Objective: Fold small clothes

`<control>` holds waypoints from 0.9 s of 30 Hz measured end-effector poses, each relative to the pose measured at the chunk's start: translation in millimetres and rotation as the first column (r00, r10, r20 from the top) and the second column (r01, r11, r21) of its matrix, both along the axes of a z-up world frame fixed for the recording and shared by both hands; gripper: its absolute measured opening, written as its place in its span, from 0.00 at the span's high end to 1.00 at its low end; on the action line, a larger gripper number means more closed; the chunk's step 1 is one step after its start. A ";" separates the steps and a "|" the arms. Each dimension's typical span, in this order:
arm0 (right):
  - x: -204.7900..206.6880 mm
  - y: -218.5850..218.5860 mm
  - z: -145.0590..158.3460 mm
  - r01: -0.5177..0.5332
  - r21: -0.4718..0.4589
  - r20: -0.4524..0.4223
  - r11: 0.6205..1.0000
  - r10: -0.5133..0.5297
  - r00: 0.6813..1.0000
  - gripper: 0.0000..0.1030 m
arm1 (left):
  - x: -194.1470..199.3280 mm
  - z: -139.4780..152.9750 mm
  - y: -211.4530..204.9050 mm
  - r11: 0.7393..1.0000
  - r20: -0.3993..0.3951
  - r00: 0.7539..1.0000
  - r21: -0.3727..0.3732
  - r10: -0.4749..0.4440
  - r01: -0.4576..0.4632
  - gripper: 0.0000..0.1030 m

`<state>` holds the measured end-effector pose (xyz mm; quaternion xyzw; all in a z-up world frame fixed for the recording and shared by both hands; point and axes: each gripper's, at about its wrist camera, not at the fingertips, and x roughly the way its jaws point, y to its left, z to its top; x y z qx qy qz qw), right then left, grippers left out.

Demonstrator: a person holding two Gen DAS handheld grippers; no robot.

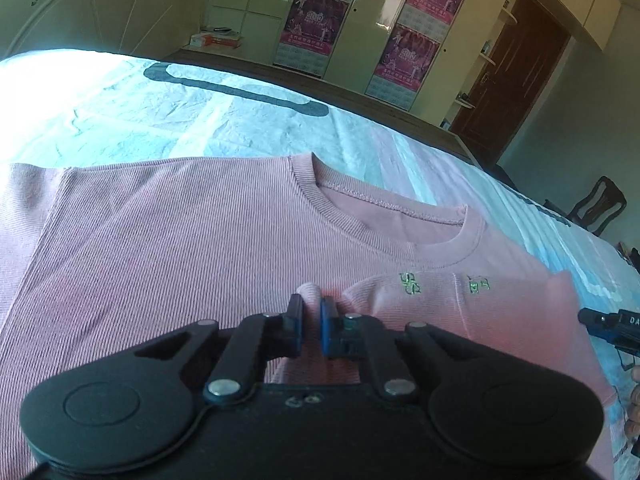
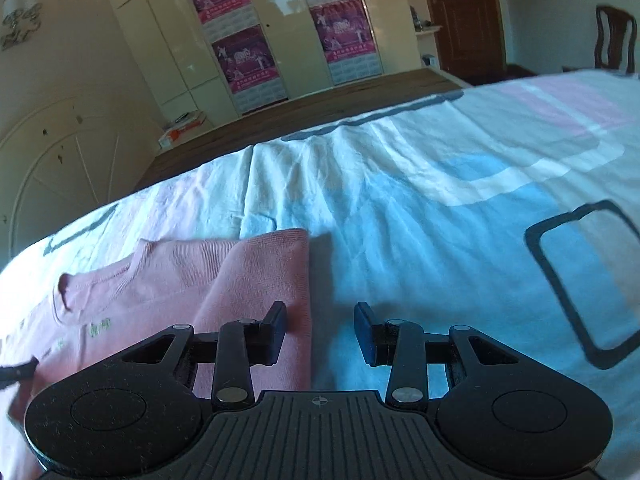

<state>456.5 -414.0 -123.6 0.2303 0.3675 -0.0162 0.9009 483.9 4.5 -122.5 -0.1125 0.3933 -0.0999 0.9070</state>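
A pink ribbed shirt [image 1: 180,248] lies flat on the bed, neckline [image 1: 400,236] toward the far side and small green embroidery [image 1: 410,283] below it. Its right side is folded inward over the chest. My left gripper [image 1: 311,312] is shut on a small pinch of the pink fabric just below the collar. In the right wrist view the shirt [image 2: 240,272] lies at lower left. My right gripper [image 2: 320,320] is open over its folded right edge, one finger above the cloth, the other above the sheet, nothing between them. Part of the right gripper [image 1: 612,326] shows at the left view's edge.
The bed sheet [image 2: 440,220] is white, light blue and pink with dark outlines, and wrinkled. Beyond the bed stand a cream wardrobe with purple posters [image 1: 312,20], a brown door [image 1: 516,72], a wooden chair [image 1: 596,204] and a headboard [image 1: 92,8].
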 end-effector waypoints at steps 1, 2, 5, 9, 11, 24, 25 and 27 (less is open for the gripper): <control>3.5 -6.6 -4.9 0.001 0.062 -0.001 0.998 -0.001 1.000 0.63 | -4.0 0.7 1.4 1.000 0.018 1.000 -0.003 0.005 -0.005 0.93; 5.2 -9.7 -8.0 -0.009 0.115 0.009 0.993 0.008 1.000 0.63 | -9.2 2.2 4.5 1.000 0.045 0.999 -0.015 0.016 -0.016 0.94; 4.4 -10.9 -10.1 -0.037 0.141 0.015 0.989 0.035 0.999 0.95 | -29.8 6.5 25.0 0.992 0.156 0.984 -0.112 0.081 -0.063 0.94; 0.6 -4.6 -7.1 -0.047 0.066 0.018 0.997 0.046 0.999 0.95 | -23.1 -8.6 27.0 0.995 0.075 0.993 -0.061 0.088 -0.084 0.93; 1.9 -1.3 -5.2 -0.051 0.042 0.014 0.998 0.050 0.999 0.95 | -20.4 -7.2 23.0 0.996 0.070 0.994 -0.031 0.080 -0.078 0.93; 44.4 29.4 -1.7 -0.128 -0.224 0.000 0.966 0.131 0.991 0.96 | -8.5 -0.3 -33.1 0.974 0.036 0.992 0.196 -0.121 0.112 0.57; 47.2 18.2 -4.7 -0.091 -0.185 0.001 0.978 0.093 0.996 0.96 | -9.2 -3.4 -28.4 0.981 0.050 0.992 0.166 -0.112 0.103 0.56; 52.2 5.4 -4.6 -0.030 -0.145 -0.026 0.989 0.027 0.999 0.95 | -8.5 -3.8 -24.9 0.985 0.043 0.993 0.142 -0.106 0.099 0.58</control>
